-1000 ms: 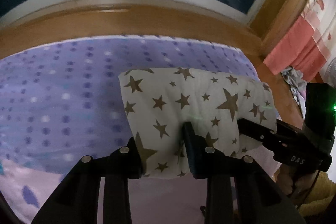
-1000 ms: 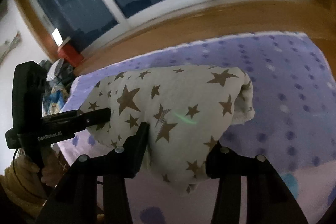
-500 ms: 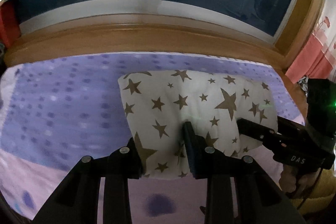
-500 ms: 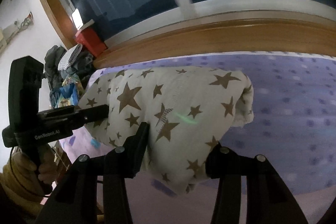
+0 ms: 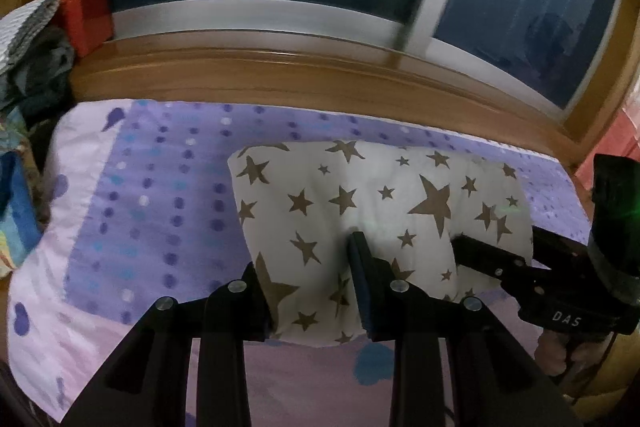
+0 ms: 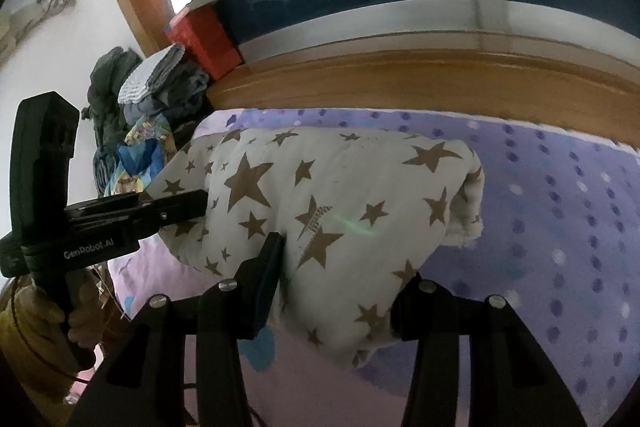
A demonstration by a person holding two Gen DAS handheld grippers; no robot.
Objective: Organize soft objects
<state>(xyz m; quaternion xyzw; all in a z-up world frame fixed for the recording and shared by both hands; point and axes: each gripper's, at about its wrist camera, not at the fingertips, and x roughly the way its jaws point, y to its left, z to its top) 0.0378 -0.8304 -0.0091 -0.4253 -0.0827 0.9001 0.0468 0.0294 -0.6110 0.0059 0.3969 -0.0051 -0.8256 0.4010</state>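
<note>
Pillow: star-print pillow [image 5: 380, 203] held over the purple dotted bedspread [image 5: 160, 195], long side running left to right, near edge pinched in both grippers; the far edge seems to rest on or just above the bed, cannot tell which.
Left gripper: left gripper [image 5: 312, 287] clamped on the near-left edge of the pillow, cloth bunched between its fingers.
Right gripper: right gripper [image 6: 340, 287] gripping the near-right corner, jaws set wider around a thick fold.
Surroundings: wooden window ledge [image 5: 320, 75] beyond the bed; clothes pile [image 6: 160, 95] and red box [image 6: 204, 39] at far left.
Handling: judged a two-handed carry. Keep both grips level and equally spaced so the filling does not sag or twist; lower flat, release both together.
</note>
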